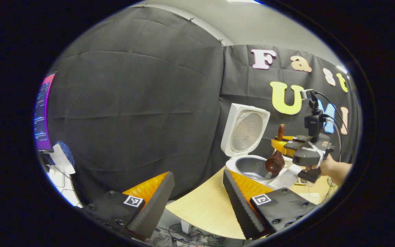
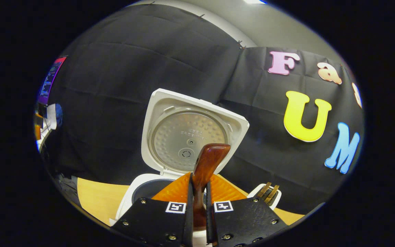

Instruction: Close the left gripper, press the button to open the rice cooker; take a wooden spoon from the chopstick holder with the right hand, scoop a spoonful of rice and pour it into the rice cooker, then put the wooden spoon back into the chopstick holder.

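Observation:
The white rice cooker (image 1: pixel 233 161) stands open on the table, its lid (image 1: pixel 245 132) upright and the grey inner pot (image 1: pixel 252 167) exposed. My right gripper (image 1: pixel 281 144) is shut on the wooden spoon (image 1: pixel 275 163), whose bowl hangs tilted down over the pot's right rim. In the right gripper view the spoon's handle (image 2: pixel 207 161) rises between the closed fingers of that gripper (image 2: pixel 197 195), in front of the raised lid (image 2: pixel 190 133). My left gripper (image 1: pixel 197 202) stays open and holds nothing, low at the table's near edge, left of the cooker.
The white chopstick holder (image 2: pixel 268 195) with chopsticks sits to the right of the cooker. A hand (image 1: pixel 334 168) holds the right gripper. The wooden table (image 1: pixel 201 206) ends close to my left gripper. A monitor (image 1: pixel 41 113) glows at the far left.

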A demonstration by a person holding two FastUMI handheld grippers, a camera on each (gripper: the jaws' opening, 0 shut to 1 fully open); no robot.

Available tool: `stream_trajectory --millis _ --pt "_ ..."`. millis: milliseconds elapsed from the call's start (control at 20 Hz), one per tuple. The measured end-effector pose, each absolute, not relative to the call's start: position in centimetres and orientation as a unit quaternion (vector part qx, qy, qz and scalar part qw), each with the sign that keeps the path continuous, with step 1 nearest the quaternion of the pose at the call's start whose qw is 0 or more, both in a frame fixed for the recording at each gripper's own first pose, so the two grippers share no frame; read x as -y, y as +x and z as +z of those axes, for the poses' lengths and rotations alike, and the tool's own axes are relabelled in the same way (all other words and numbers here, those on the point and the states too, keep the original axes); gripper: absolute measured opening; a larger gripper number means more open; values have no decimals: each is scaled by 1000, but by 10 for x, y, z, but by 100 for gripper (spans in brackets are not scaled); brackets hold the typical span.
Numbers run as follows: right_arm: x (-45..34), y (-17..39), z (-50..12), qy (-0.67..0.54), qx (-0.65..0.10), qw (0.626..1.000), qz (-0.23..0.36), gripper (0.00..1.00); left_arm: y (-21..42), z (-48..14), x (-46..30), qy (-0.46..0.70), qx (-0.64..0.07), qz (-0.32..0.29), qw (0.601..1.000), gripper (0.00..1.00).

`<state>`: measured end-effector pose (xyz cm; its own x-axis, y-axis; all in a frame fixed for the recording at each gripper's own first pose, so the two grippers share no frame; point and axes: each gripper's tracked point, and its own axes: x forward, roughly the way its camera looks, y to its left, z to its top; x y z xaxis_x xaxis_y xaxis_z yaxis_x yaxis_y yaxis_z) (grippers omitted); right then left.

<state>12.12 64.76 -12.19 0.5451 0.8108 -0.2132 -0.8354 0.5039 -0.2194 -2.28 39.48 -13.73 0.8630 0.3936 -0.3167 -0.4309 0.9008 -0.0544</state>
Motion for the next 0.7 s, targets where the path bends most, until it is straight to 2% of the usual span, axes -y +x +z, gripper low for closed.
stream_trajectory --millis 100,300,700 --pt "-647 121 -123 -166 -33 864 475 15 -22 -140 -396 -64 -151 215 963 99" --pt "-645 121 -122 -128 -67 866 479 15 -22 -137 -394 -66 -149 212 964 99" --pt "-603 136 -74 62 -142 877 454 15 -1 -120 -380 -53 -131 188 972 99"
